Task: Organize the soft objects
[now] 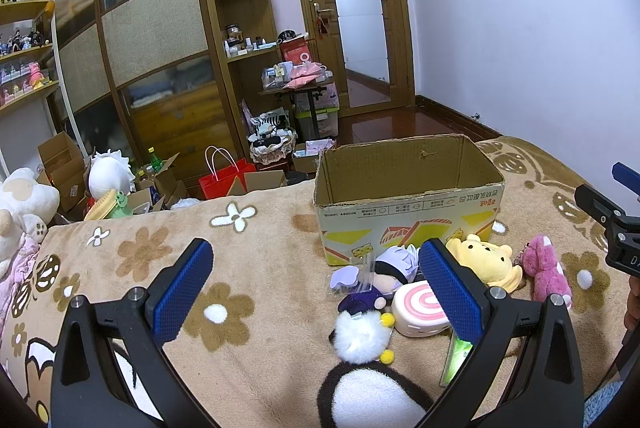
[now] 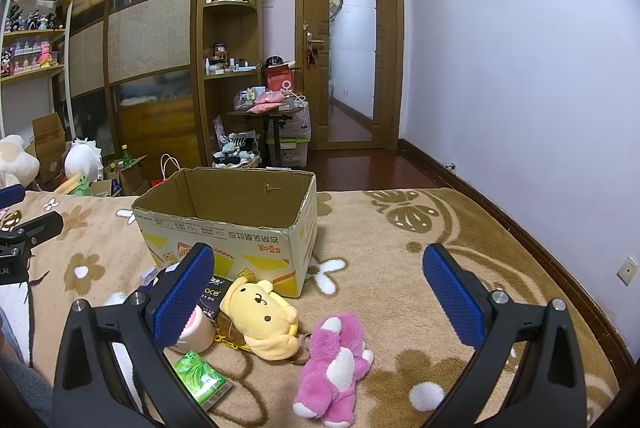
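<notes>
The blanket (image 2: 400,268), brown with flower prints, covers the bed and carries everything. Toward its far edge stands the cardboard box (image 2: 228,228), open at the top; no toys show inside from either view, though its floor is hidden. In front of the box's near wall the soft toys lie in a loose cluster: a black-and-white plush (image 1: 368,396) nearest the left tongs, then the yellow bear (image 2: 260,316), the pink bear (image 2: 332,360), a purple-haired doll (image 1: 388,268), a pink swirl cushion (image 1: 420,304), a white pom-pom (image 1: 360,336) and a green tissue pack (image 2: 200,376).

Judging by this, sorting looks barely begun: the toys are out and the box waits. The left tongs (image 1: 316,276) are spread wide and hold nothing, hanging over the blanket's bare middle. The right tongs (image 2: 316,280) are likewise wide apart and empty, with the yellow and pink bears lying between and below the fingers.

The next move probably calls for the right tongs to drop onto one bear, close on its body, lift above the box rim and release inside. The blanket to the right of the box is open and gives free room; the left side is crowded, with toys touching each other, so a grab there risks dragging neighbours. The box's torn rim could catch a low carry.
</notes>
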{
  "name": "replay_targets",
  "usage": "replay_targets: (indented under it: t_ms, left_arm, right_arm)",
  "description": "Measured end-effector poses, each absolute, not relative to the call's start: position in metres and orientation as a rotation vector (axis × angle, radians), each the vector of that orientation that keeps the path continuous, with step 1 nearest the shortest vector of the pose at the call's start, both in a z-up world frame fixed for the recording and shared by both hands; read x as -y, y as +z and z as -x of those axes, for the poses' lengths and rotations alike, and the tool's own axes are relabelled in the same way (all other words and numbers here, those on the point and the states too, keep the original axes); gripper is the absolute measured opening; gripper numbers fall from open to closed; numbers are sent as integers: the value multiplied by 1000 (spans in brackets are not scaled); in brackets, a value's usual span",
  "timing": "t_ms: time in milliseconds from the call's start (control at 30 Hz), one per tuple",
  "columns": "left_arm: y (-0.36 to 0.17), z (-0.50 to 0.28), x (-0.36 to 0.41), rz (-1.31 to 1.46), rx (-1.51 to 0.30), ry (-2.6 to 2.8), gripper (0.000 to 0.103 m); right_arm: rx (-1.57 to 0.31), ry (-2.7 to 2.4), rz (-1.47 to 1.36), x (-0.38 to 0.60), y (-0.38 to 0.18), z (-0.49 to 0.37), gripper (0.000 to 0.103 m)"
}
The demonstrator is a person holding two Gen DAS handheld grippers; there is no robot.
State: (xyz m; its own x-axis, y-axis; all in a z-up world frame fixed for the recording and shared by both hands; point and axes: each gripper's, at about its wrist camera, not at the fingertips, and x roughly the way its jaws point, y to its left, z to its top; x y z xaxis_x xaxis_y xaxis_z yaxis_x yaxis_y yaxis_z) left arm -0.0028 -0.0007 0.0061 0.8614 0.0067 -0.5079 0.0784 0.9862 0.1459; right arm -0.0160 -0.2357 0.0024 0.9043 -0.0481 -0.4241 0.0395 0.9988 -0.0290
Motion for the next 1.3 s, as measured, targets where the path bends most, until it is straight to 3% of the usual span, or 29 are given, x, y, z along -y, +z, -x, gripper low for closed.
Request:
replay_targets:
  t_ms: [1300]
  left_arm:
    - [-7,-4,3,-166,-585,-54,102]
  right_arm:
    - [-446,-54,29,232,-2,14,103]
